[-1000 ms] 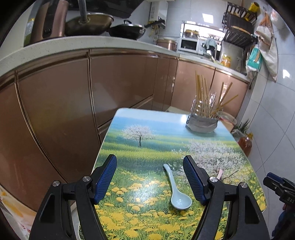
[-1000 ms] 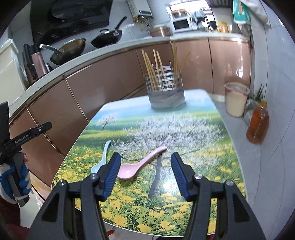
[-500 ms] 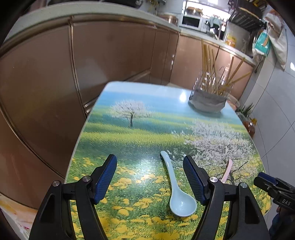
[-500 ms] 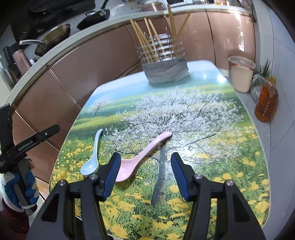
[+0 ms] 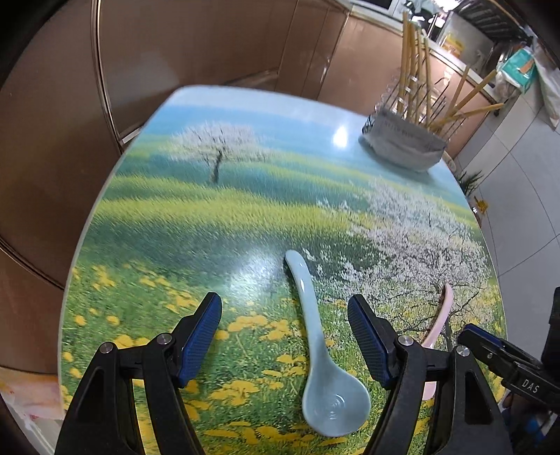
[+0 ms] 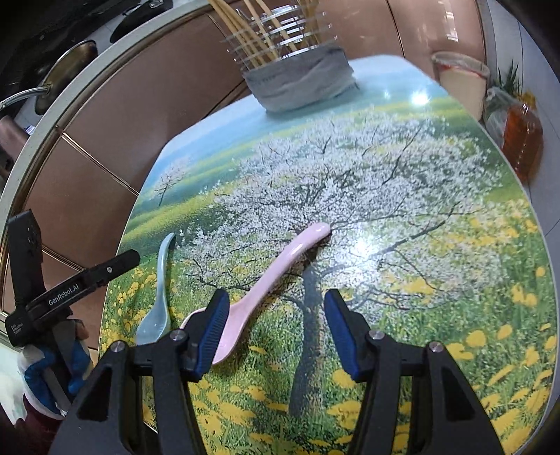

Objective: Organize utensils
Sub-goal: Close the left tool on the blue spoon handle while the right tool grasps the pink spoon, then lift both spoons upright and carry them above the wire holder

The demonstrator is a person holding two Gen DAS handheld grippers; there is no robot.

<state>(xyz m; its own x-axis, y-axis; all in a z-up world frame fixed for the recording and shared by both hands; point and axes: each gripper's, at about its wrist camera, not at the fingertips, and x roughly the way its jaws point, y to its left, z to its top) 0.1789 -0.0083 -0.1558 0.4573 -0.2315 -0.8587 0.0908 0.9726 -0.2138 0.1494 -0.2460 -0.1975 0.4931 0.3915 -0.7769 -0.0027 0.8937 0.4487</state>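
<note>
Since we've dropped both tools closer over the last second, the left tool [image 5: 284,336] now straddles the blue spoon [image 5: 323,364] at lower centre, wide open and empty; the right tool [image 6: 276,330], likewise, nears the pink spoon [image 6: 266,280]. Grasps next.

Black hand-held gripper [image 5: 284,336] frames, blue ribbed pads [image 5: 201,337], silver screws.

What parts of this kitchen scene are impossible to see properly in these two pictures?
- Pink spoon: its bowl is hidden behind the left hand-held gripper finger in the left wrist view.
- Chopsticks: tops cut off by the upper edge, right wrist view.
- Utensil holder: wrapper print too blurred to read, left wrist view.
</note>
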